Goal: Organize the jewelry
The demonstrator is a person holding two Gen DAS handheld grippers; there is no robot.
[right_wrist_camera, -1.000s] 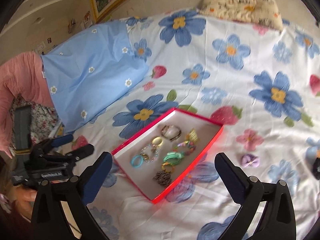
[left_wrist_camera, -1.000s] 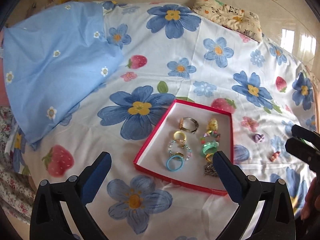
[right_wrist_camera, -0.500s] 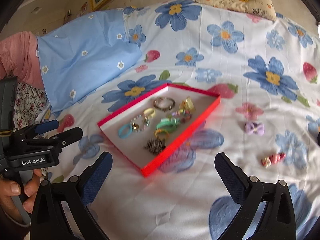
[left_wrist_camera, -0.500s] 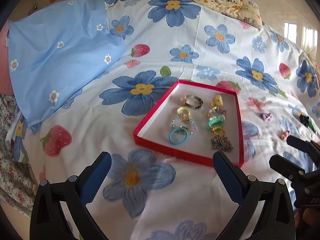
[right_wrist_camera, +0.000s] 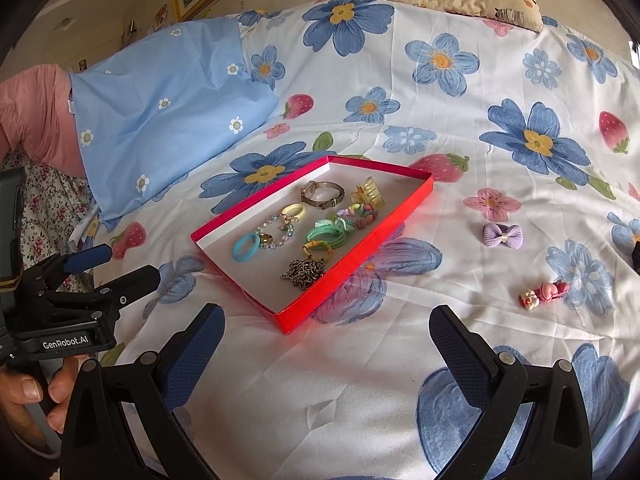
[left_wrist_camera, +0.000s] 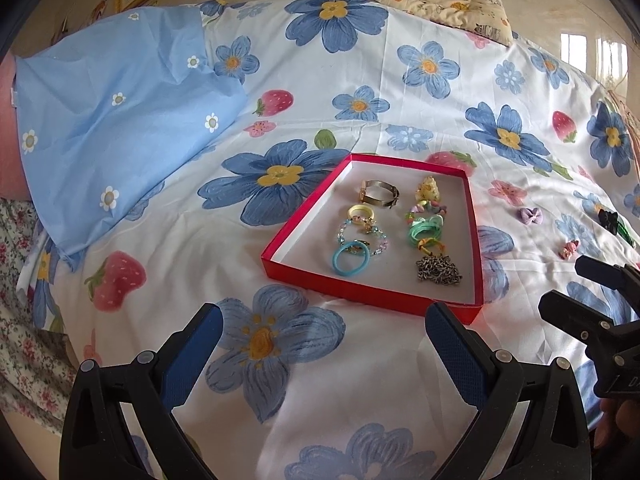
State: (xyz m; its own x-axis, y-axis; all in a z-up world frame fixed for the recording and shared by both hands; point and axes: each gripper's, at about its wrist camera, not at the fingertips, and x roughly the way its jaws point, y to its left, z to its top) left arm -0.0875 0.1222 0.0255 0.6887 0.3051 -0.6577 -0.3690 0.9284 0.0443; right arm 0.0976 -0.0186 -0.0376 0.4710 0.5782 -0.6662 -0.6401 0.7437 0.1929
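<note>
- Left wrist view: the left gripper point(left_wrist_camera: 320, 344) has its blue-padded fingers point(left_wrist_camera: 192, 356) spread wide, holding nothing, hovering over the flowered bedsheet point(left_wrist_camera: 160, 272) just short of the red tray point(left_wrist_camera: 372, 292). The tray has the jewelry in it: a metal bangle point(left_wrist_camera: 380, 194), a blue ring point(left_wrist_camera: 350, 260), a chain pile point(left_wrist_camera: 438, 270).
- Right wrist view: the right gripper point(right_wrist_camera: 324, 344) is wide apart too and empty, nothing touching it. A purple bow point(right_wrist_camera: 502, 235) and a pink clip point(right_wrist_camera: 544, 294) lie loose on the sheet, right of the tray. A hand point(right_wrist_camera: 28, 396) grips the left gripper's handle at the left edge.
</note>
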